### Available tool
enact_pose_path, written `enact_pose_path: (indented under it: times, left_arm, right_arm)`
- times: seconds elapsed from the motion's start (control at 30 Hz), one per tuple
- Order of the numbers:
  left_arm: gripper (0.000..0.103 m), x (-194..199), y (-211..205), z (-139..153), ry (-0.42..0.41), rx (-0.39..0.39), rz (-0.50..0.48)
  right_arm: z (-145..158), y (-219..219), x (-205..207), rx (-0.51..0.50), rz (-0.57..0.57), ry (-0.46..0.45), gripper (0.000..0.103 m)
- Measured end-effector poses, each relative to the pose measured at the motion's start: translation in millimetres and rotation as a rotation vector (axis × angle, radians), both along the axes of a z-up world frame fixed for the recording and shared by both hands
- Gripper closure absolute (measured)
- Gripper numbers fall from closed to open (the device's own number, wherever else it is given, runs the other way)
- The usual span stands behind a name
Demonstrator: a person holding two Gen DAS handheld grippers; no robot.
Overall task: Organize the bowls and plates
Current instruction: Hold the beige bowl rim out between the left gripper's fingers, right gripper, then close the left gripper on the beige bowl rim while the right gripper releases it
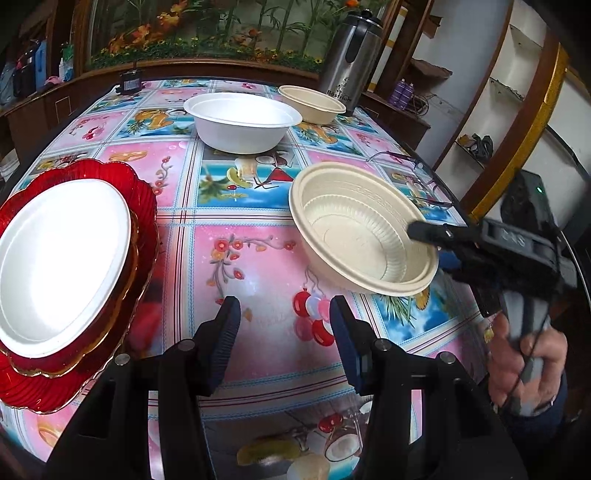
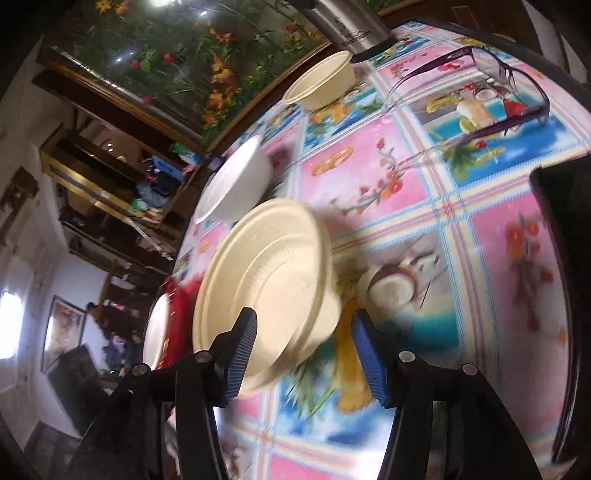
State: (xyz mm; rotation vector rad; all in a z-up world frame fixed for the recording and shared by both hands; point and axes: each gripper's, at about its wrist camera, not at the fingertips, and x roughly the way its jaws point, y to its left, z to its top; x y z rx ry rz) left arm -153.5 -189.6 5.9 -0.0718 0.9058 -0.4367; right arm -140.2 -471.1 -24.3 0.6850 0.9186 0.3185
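My right tongs (image 2: 303, 354) straddle the near rim of the cream bowl (image 1: 364, 229), spread wide, not yet pinching. Left tongs (image 1: 284, 341) hang wide, empty. Bowl looks light, thin, flexible; grip rim.

Glossy tablecloth (image 1: 258, 258), matt ribbed cream bowl (image 1: 354, 229)

Bare cloth (image 1: 258, 258) between red plates (image 1: 140, 229) and cream bowl (image 1: 362, 229) (eyeglasses (image 1: 424, 173) beyond).

Floral mural (image 1: 199, 33) behind; white shelves (image 1: 517, 74) right.
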Motion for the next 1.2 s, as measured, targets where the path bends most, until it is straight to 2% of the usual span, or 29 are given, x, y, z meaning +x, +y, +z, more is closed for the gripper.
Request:
enact_pose_path:
  times: [0.03,0.07,0.1,0.23,0.3,0.43,0.5,0.6,0.77,0.9,1.2]
  left_arm:
    - [0.054,-0.5,0.5,0.3,-0.002,0.001,0.002]
    - [0.054,-0.6,1.3,0.7,-0.003,0.000,0.004]
    - [0.054,-0.5,1.9,1.0,-0.004,-0.002,0.006]
    - [0.054,0.4,2.6,1.6,-0.003,-0.005,0.011]
    - [0.054,1.1,1.3,1.6,-0.004,-0.002,0.008]
    - [0.054,4.9,-4.2,3.9,-0.011,0.016,0.002]
    - [0.054,6.2,-6.7,5.1,-0.015,0.016,-0.005]
    - [0.054,10.6,-11.0,5.4,-0.009,0.021,-0.012]
    - [0.054,19.5,-15.6,14.8,-0.021,0.021,-0.011]
    - [0.055,28.8,-23.1,24.9,-0.042,0.033,-0.013]
    - [0.054,48.8,-30.5,34.8,-0.051,0.049,-0.014]
  right_arm:
    - [-0.2,-1.2,4.0,-0.005,-0.006,-0.005,0.057]
    - [0.2,-2.3,8.5,-0.032,-0.017,0.001,0.068]
    - [1.1,-1.9,12.6,-0.056,-0.017,0.000,0.075]
    - [3.6,-1.0,26.4,-0.150,-0.020,-0.026,0.079]
    - [5.8,1.0,30.8,-0.200,-0.016,-0.050,0.084]
    - [9.7,1.5,29.0,-0.224,-0.013,-0.115,0.084]
    - [14.1,1.9,27.8,-0.227,-0.006,-0.159,0.080]
    - [17.6,-0.3,29.7,-0.225,-0.010,-0.184,0.080]
    - [16.9,-2.1,32.5,-0.176,0.014,-0.175,0.073]
    - [18.6,-9.1,30.6,-0.147,-0.010,-0.188,0.061]
    - [20.2,-21.5,28.0,-0.112,-0.051,-0.190,0.047]
